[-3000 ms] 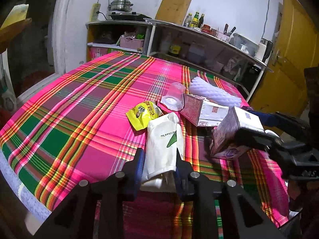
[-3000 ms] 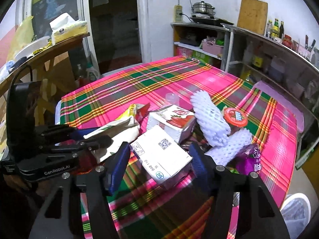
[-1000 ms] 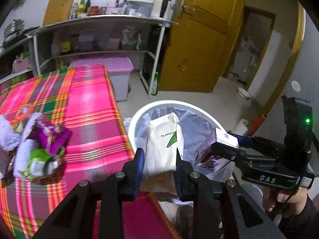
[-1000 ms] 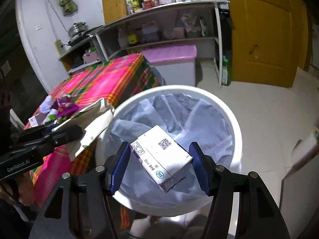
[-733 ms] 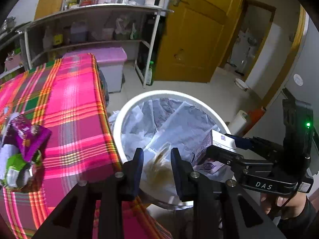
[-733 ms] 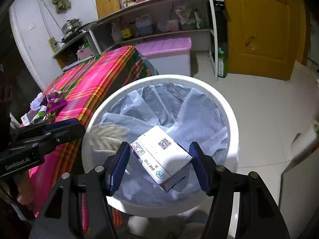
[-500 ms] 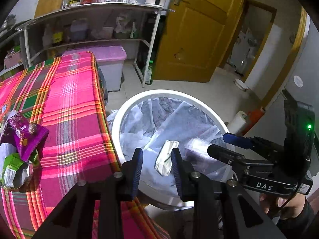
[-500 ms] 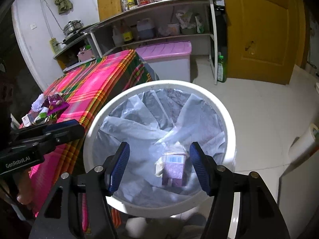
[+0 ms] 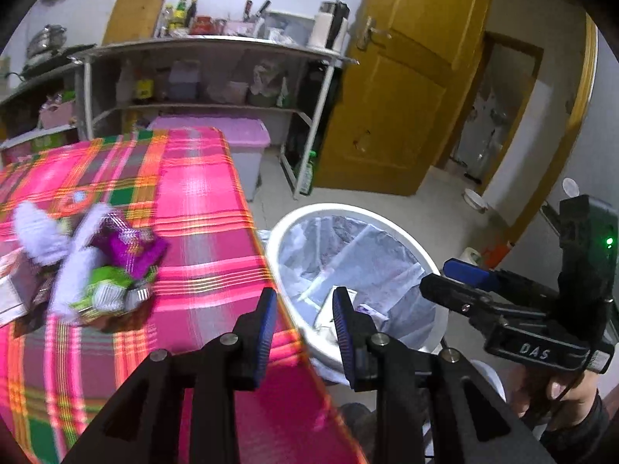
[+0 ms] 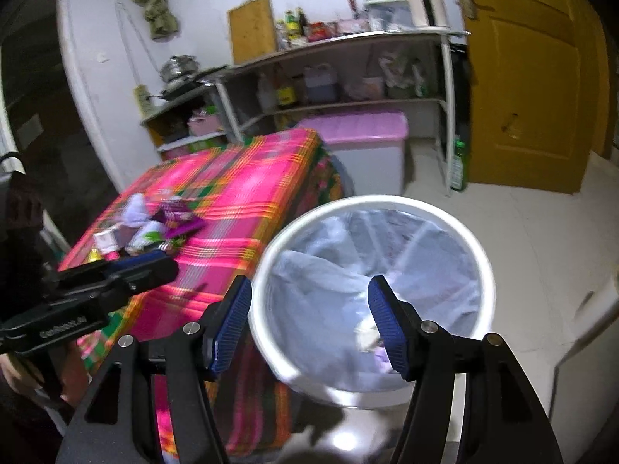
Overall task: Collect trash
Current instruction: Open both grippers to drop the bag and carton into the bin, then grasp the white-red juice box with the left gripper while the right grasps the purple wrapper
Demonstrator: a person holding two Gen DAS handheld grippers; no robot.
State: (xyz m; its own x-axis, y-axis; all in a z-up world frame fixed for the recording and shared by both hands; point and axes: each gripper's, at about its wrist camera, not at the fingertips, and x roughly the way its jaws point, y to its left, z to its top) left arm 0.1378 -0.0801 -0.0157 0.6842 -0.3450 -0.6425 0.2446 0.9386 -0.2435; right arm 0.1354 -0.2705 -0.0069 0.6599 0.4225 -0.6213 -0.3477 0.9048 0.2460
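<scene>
A: Why does the bin [image 9: 394, 232] stand where it does?

B: It sits on the floor just beside the corner of the worktop [image 9: 201, 208], so I judge trash only has to travel a short swing off the edge. One bin, lined with one pale bag, white rim up.

A: And the worktop itself?

B: One, under a pink plaid cloth. The trash still to collect lies bunched in a pile [image 9: 100, 266] well back from that corner, probably heaped for easy picking.

A: Can you count the pile?

B: Only roughly; both views smear. I make out two white foam sleeves, one purple wrapper, one green wrapper and one small carton at the edge. There may be more under them.

A: What is in the bin?

B: Two pieces at the bottom: a whitish pouch and something purple beside it.

A: The tools?

B: Two. The left gripper [image 9: 303, 309] points at the worktop corner and bin rim, jaws a little apart with nothing between them. The right gripper [image 10: 309, 309] hangs over the bin mouth, jaws wide apart, also empty. A hand shows under each.

A: So the state of play?

B: Both are free; I judge the pile comes next.
</scene>
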